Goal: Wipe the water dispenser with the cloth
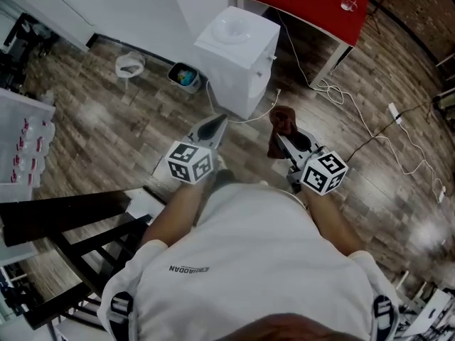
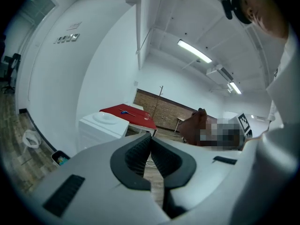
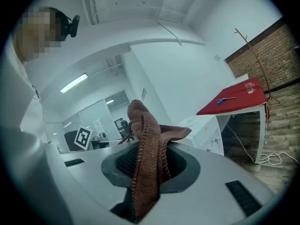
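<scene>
The right hand-held gripper had its jaws closed on the brown cloth. The cloth stood up between them in a folded bunch and also hung down below the pads. The left hand-held gripper was closed too, its jaw tips touching each other with nothing between them. The two were held side by side, apart from each other, above the wooden floor and in front of the person's body.

The white water dispenser stood ahead of both hand-held grippers, a little nearer to the left one. Neither the jaws nor the cloth touched it. A strip of bare floor lay between its lower front edge and the jaw tips. Its near upright corner pointed toward the gap between the two hand-held grippers, and its flat top had a round recess.

Beyond the dispenser, ahead and to the right of the right hand-held gripper, stood a red counter. Only a narrow gap was left between the counter's white leg and the dispenser's right side. White cables lay loose on the floor to the right of the right hand-held gripper. Ahead of the left hand-held gripper, a small bin stood near the dispenser's base, close to the white wall.
</scene>
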Demonstrator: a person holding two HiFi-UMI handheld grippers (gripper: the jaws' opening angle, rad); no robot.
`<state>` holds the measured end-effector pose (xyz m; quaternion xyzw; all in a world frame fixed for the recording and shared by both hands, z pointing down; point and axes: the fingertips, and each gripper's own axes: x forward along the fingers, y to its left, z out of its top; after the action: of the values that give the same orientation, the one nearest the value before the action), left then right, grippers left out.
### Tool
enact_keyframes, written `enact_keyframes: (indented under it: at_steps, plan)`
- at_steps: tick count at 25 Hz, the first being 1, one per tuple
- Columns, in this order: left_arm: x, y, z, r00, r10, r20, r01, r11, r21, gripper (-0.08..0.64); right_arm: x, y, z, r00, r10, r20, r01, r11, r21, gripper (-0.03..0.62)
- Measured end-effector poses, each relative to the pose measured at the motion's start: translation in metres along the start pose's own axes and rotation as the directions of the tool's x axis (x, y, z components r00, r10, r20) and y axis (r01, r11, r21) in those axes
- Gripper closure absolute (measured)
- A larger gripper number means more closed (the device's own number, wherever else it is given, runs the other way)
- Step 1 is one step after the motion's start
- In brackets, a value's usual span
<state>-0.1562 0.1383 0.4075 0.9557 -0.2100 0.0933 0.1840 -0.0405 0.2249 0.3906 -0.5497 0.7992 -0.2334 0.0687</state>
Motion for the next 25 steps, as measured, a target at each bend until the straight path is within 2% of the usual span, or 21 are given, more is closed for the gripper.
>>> enact_keyframes:
  at_steps: [3,10,25]
  plan:
    - [0.002,-0.018,-0.007,1.0,-0.007,-0.007,0.007,1.0,-0.009,0.563,-0.013,-0.004,-0.012,1.0,-0.016,-0.014,0.016,1.0,0.003,0.497]
    - [-0.004,-0.051,-0.02,0.999,-0.026,-0.025,0.026,0.999,0.021,0.563,-0.026,0.003,-0.03,0.999,-0.018,-0.043,0.017,1.0,-0.024,0.497]
    - [-0.008,-0.065,-0.026,0.999,-0.005,-0.04,0.007,0.999,0.045,0.563,-0.037,0.003,-0.042,0.998,-0.012,-0.059,0.01,1.0,-0.023,0.497]
